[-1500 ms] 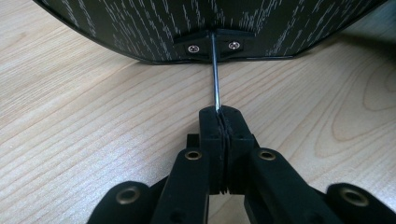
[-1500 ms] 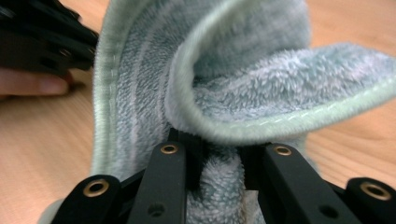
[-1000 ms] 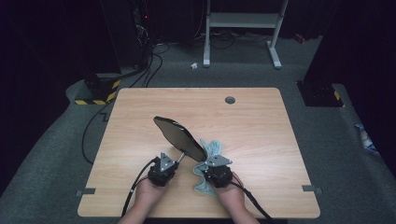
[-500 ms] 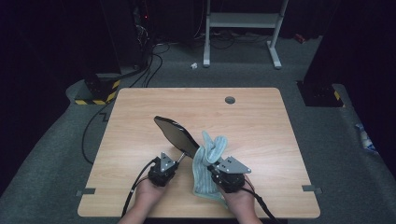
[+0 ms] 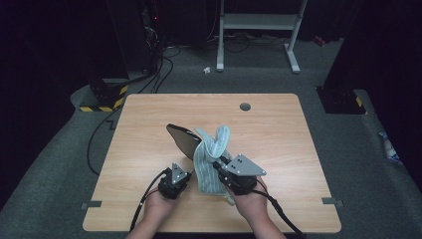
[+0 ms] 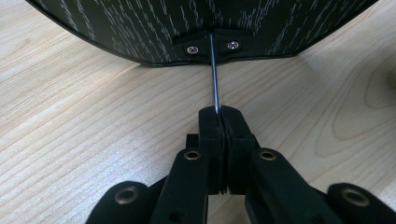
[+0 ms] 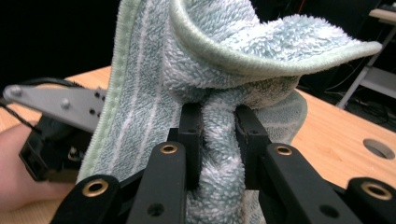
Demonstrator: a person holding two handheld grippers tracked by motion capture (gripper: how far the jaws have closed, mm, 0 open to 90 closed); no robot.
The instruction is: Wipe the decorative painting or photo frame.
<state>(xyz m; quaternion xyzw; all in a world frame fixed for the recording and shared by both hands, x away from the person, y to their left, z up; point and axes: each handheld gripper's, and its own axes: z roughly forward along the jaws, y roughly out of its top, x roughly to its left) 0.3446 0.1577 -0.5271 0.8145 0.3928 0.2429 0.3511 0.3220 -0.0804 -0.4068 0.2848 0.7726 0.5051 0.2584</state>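
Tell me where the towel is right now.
In the high view the towel hangs near the table's front middle, pinched in the right claw and draped against the black paddle held by the left claw.

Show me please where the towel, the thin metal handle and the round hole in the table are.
towel (image 7: 224, 46), right gripper view, on its folded upper edge.
thin metal handle (image 6: 214, 70), left gripper view, on the bare rod.
round hole (image 5: 245, 106), high view, on its centre.
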